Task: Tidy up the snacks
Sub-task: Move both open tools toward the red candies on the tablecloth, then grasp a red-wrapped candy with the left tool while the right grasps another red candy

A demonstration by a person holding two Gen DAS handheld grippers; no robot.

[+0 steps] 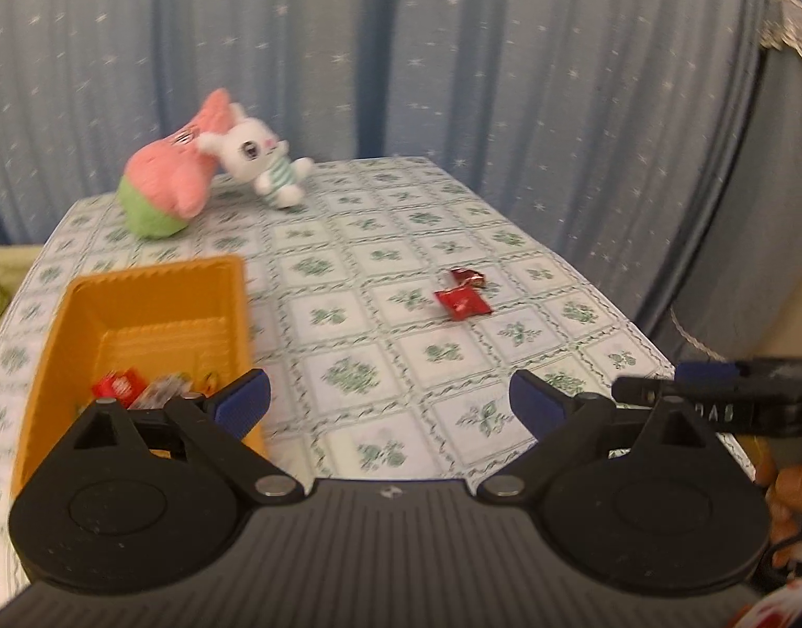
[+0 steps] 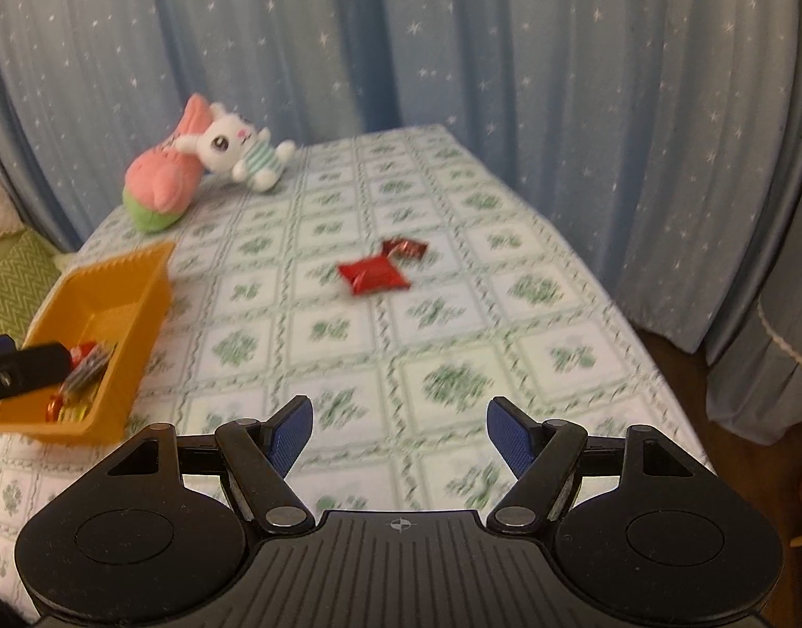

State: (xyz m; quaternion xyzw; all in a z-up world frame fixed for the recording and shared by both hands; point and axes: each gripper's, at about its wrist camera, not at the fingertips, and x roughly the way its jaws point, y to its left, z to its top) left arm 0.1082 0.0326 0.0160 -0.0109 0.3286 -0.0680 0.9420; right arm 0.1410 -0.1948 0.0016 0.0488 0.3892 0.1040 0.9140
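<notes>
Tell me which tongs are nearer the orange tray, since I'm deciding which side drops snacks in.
Left. The left tongs sit at the orange tray, one finger at its near corner. The right tongs hang open over bare tablecloth, off to the tray's right.

Illumination is dim, soft and even with no distinct source or glare, shadows on the tablecloth (image 1: 401, 272) are faint, motion blur smears the plush toys (image 1: 202, 162) at 11 o'clock and the red snack packets (image 2: 375, 273), and fisheye distortion bows the curtain (image 2: 558, 52) from 9 through 3 o'clock.
</notes>
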